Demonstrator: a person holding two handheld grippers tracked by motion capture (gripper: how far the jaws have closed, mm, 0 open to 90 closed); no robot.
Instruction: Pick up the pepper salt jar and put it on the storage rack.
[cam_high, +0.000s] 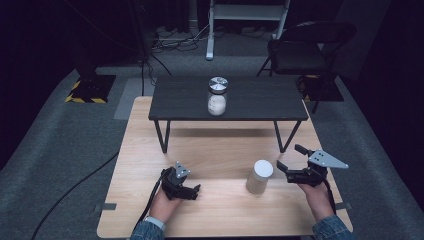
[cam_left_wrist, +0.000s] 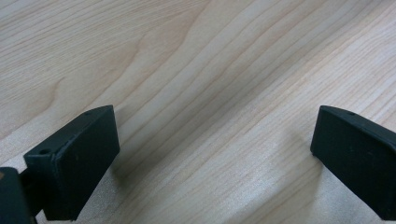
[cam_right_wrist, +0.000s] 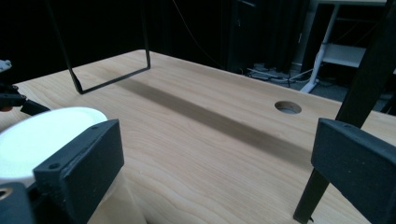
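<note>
A white cylindrical container (cam_high: 259, 176) stands on the light wooden table (cam_high: 220, 150), front right of centre. My right gripper (cam_high: 290, 158) is just to its right and open, nothing between its jaws. In the right gripper view the container's white top (cam_right_wrist: 42, 133) sits outside the left jaw, and my right gripper (cam_right_wrist: 215, 163) faces bare wood. My left gripper (cam_high: 194, 189) rests low at the front left, apart from the container. In its own view my left gripper (cam_left_wrist: 210, 158) is open over bare wood. A glass jar (cam_high: 217, 96) with a metal lid and white contents stands on the dark raised shelf (cam_high: 250, 100).
The dark shelf's thin black legs (cam_right_wrist: 112, 79) stand on the table ahead of my right gripper, one leg (cam_right_wrist: 369, 88) close by its right jaw. A round hole (cam_right_wrist: 287, 107) is cut in the tabletop. A folding chair (cam_high: 310, 50) and floor cables (cam_high: 175, 42) lie beyond the table.
</note>
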